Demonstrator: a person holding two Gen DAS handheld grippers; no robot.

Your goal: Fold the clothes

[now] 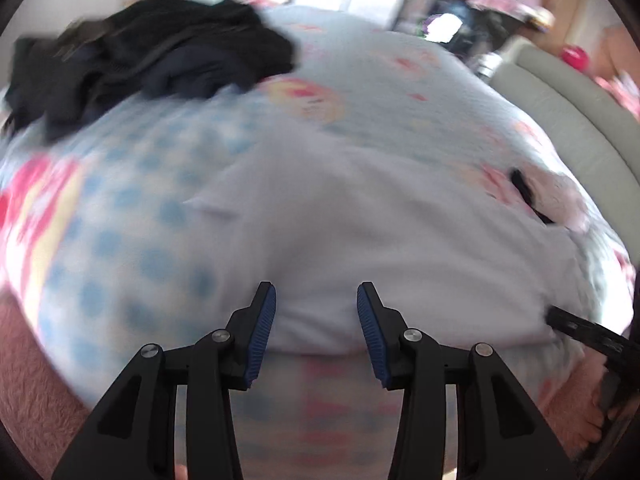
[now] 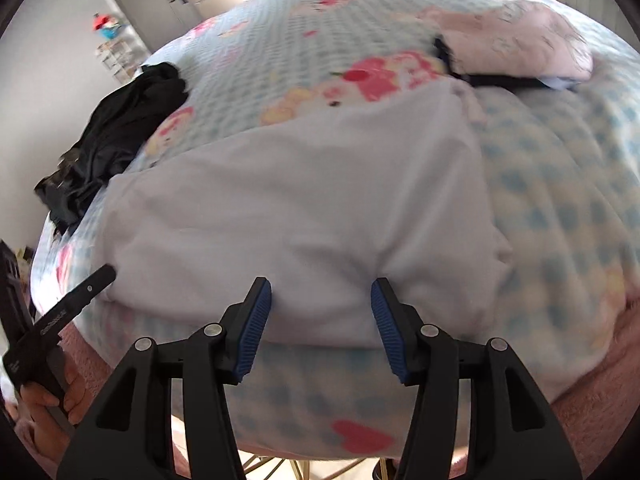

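White cloth (image 1: pixel 360 216), smooth and softly creased, lies below the spread left gripper (image 1: pixel 317 334) and right gripper (image 2: pixel 321 328).

Both black two-finger grippers with blue ribbed pads, left (image 1: pixel 316 330) and right (image 2: pixel 321 330), hang wide open, gripping nothing, fingers pointing 12 o'clock.

You see the bedspread (image 1: pixel 132 216) only as smeared colour in the left wrist view. The dark clothes pile (image 1: pixel 160 60) near its far left corner is blurred too. The picture's edge cuts your hand (image 2: pixel 44 396) in the right wrist view.
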